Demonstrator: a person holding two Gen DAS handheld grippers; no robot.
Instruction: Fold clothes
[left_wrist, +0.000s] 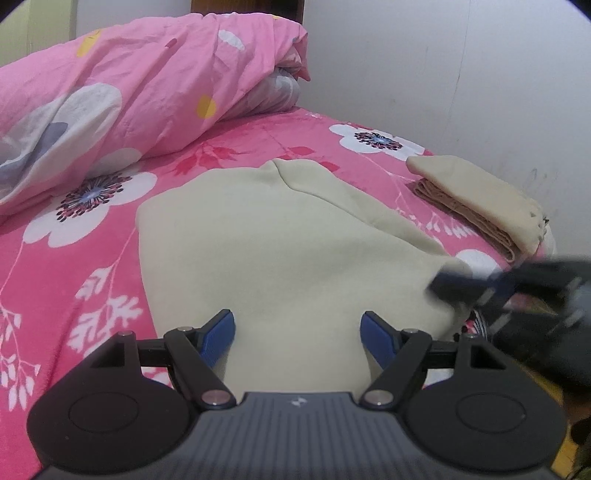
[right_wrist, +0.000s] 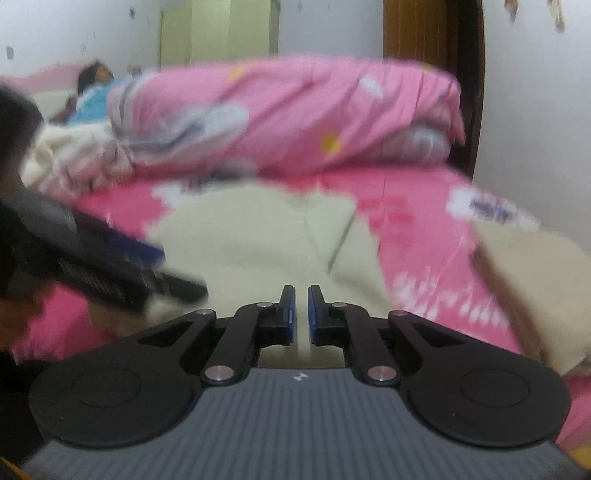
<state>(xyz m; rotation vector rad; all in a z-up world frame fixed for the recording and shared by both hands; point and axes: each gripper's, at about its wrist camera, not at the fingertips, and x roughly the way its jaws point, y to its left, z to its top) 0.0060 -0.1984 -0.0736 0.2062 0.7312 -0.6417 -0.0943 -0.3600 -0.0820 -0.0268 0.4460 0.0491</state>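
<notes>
Cream garment (left_wrist: 266, 236) lies between rolled duvet (left_wrist: 122, 92) and folded stack (left_wrist: 476, 203).

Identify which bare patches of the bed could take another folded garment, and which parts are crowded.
Free: pink sheet left of the cream garment, and the strip between it and the folded stack. Crowded: bundled quilt at the far end.

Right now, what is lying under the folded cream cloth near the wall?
Under the folded cream cloth lies a folded tan-brown garment; only its layered edge shows. Both rest on the pink floral bedsheet. The rest of the brown piece is covered, so what it is cannot be seen.
</notes>
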